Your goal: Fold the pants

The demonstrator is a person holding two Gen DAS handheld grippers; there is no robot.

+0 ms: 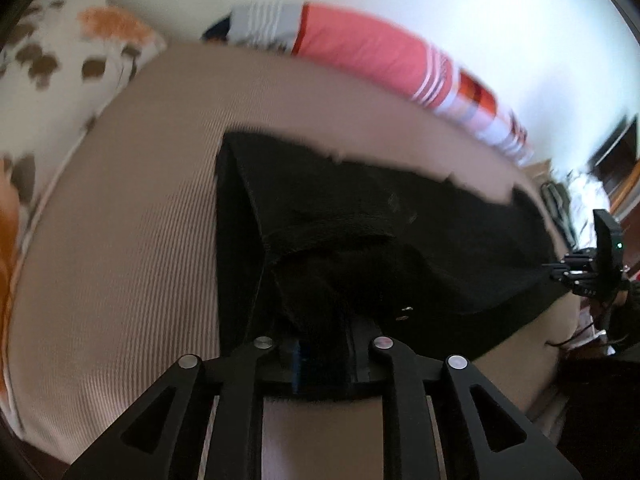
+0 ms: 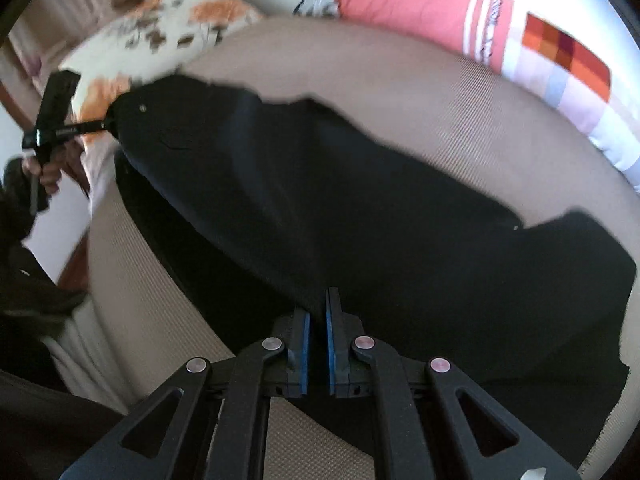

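You have 1 pair of black pants (image 2: 360, 216) stretched between your 2 grippers, draped over the beige ribbed bed cover (image 1: 120, 240), with part of the cloth lifted off it. No container shows in either view; the bed alone carries things. In the left wrist view your left gripper (image 1: 324, 354) sits at 6 o'clock with its fingers drawn together on a bunched fold of the pants near a small metal button, the black cloth covering most of the blue pads so that only a sliver of blue shows. From there the pants run toward 3 o'clock, where your right gripper (image 1: 560, 270) bites the far edge of the cloth. In the right wrist view the right gripper (image 2: 319, 316) is at 6 o'clock, its 2 blue pads (image 2: 305, 344) nearly together and a thin edge of the pants pinched at their tips. The fabric spreads from there toward 10 o'clock, where the left gripper (image 2: 108, 122) holds the other end, with your bare hand (image 2: 52, 168) wrapped round its handle just below. Behind the pants, at 11 o'clock in both views, lies 1 white pillow with orange and brown flowers (image 2: 160, 36), and from 12 to 2 o'clock 1 long coral bolster with white stripes and coloured squares (image 2: 420, 8) runs along the white wall (image 1: 480, 20).
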